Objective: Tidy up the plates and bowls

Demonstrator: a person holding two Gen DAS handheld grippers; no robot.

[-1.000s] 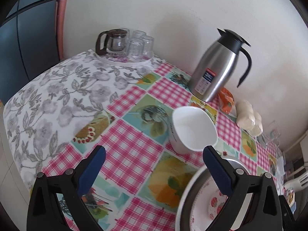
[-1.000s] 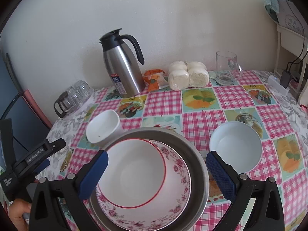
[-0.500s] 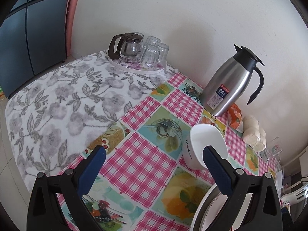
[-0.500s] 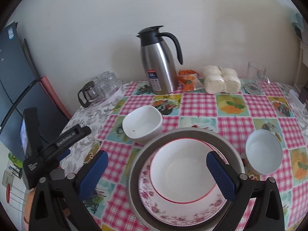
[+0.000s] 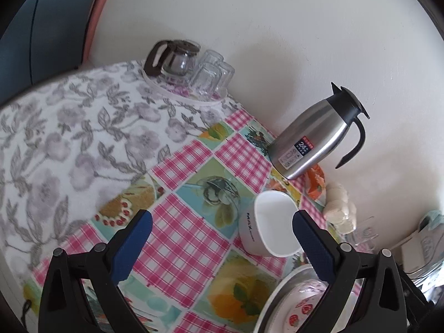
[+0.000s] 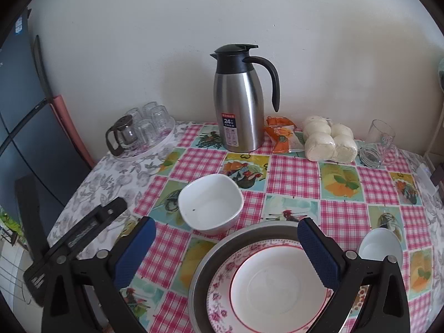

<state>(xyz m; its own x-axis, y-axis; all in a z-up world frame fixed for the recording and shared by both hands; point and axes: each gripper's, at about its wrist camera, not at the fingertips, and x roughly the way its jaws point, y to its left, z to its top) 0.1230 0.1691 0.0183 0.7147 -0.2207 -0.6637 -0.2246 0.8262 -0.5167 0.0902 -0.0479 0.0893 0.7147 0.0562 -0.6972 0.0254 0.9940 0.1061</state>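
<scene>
Both spread wide, empty. Square white bowl at 1 o'clock off left gripper, touching-close to right finger; nearer than right gripper.

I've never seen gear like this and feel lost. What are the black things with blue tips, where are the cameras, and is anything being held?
They are hand-held tongs, one in each of a person's hands, each with a camera looking along its two blue-padded fingers. The left tongs and right tongs are both open and hold nothing. On the checked tablecloth sit a squarish white bowl, a metal basin holding a floral plate with a red-rimmed plate on it, a small white bowl and a steel thermos jug.
</scene>
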